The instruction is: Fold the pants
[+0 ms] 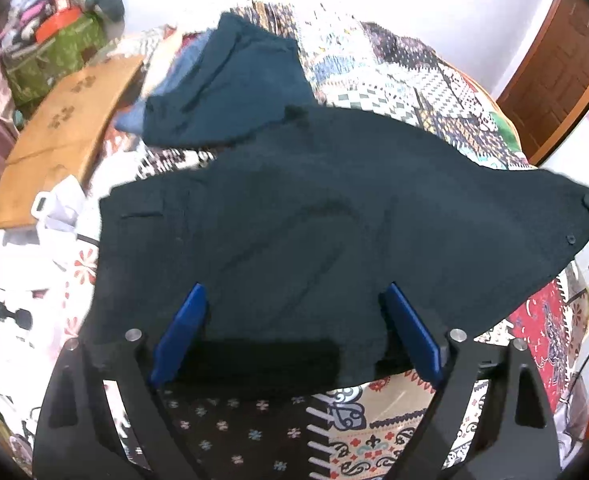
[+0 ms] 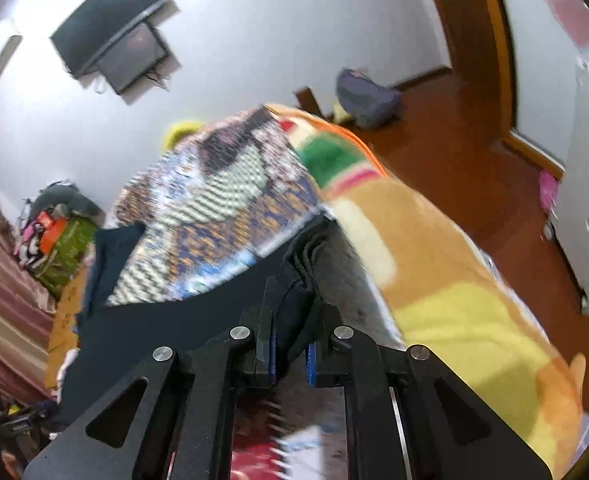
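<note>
Dark navy cloth pants (image 1: pixel 314 216) lie spread on the patchwork-print bedspread (image 1: pixel 394 76). Your right gripper (image 2: pixel 290 320) is clamped tight on a bunched edge, likely to carry the fold over. Your left gripper (image 1: pixel 294 320) hangs wide open over the near edge, gripping nothing.

1. The left wrist view looks steeply down from close above the dark pants (image 1: pixel 334 216) spread on the bed (image 1: pixel 394 76), the left gripper (image 1: pixel 294 332) at the frame's bottom.
2. The right wrist view sits low behind the right gripper (image 2: pixel 290 344), facing across the bed toward the wall (image 2: pixel 254 40).
3. Both views share the pants, the patterned bedcover and the green bundle (image 1: pixel 54 52).
</note>
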{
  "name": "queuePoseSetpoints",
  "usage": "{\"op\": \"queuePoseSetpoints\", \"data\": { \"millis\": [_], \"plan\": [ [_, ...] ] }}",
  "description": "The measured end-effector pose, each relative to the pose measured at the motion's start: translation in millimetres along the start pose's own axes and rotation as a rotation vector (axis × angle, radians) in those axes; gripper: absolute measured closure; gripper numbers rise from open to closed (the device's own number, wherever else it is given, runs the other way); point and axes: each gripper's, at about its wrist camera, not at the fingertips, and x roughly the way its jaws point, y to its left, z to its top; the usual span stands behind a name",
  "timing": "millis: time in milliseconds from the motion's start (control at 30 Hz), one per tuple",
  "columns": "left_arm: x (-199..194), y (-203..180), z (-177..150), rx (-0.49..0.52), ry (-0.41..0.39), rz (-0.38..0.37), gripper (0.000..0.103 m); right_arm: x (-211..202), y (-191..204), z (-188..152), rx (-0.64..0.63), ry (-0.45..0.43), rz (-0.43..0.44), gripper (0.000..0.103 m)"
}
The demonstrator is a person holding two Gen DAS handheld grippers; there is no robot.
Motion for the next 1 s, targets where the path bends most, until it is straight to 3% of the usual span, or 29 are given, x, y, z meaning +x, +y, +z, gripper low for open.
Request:
{"op": "queuePoseSetpoints", "data": {
  "millis": [333,533,733,967,1000],
  "plan": [
    [-49,1,6,0.037,-0.157,0.058,0.011,-22,124,37,-0.163,-0.126,0.24,0.094],
    [-73,11,1,0.006,-0.216,0.059,0.011,2,199,26,-0.244,-0.088,0.388,0.094],
    [-83,25,-10,-0.031,-0.227,0.066,0.011,59,263,-28,-0.343,0.105,0.469,0.094],
    [-84,39,-26,-0.076,-0.202,0.066,0.011,120,299,-126,-0.511,0.4,0.442,0.093],
    [-83,40,-28,-0.078,-0.198,0.07,0.011,126,300,-136,-0.529,0.435,0.43,0.089]
  ]
}}
